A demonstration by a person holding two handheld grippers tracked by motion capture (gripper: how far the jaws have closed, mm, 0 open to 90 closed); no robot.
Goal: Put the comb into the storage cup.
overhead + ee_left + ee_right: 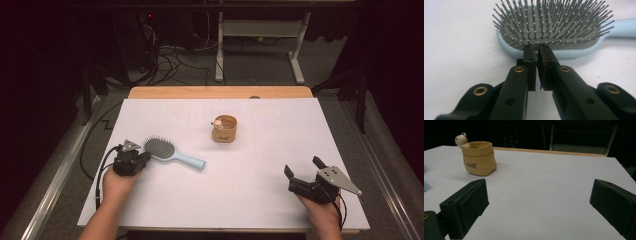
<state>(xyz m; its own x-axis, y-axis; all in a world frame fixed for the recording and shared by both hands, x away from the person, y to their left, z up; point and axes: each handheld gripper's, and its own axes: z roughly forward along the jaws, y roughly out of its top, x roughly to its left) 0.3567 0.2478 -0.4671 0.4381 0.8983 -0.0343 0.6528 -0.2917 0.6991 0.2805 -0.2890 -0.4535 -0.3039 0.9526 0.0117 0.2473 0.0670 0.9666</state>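
Left gripper (145, 159) sits at the round end of the hairbrush (172, 152), its jaws almost together with only a thin slit between the pads. In the left gripper view the jaw tips (537, 48) reach the pale blue rim of the hairbrush (549, 32), just under the outer bristles; whether they touch the rim or merely stand against it is hard to tell, and nothing is clamped between them. Right gripper (302, 172) lies well away from the hairbrush, beyond its handle end and nearer the person, with its jaws spread wide and nothing between them; in the right gripper view only bare white sheet (544, 195) lies between the two pads.

Lying flat on the white sheet (240, 200), bristles up, the hairbrush points its handle away from the left gripper. A small tan pot (224, 129) with a little figure (218, 123) on its rim stands beyond the handle end of the hairbrush, apart from it.
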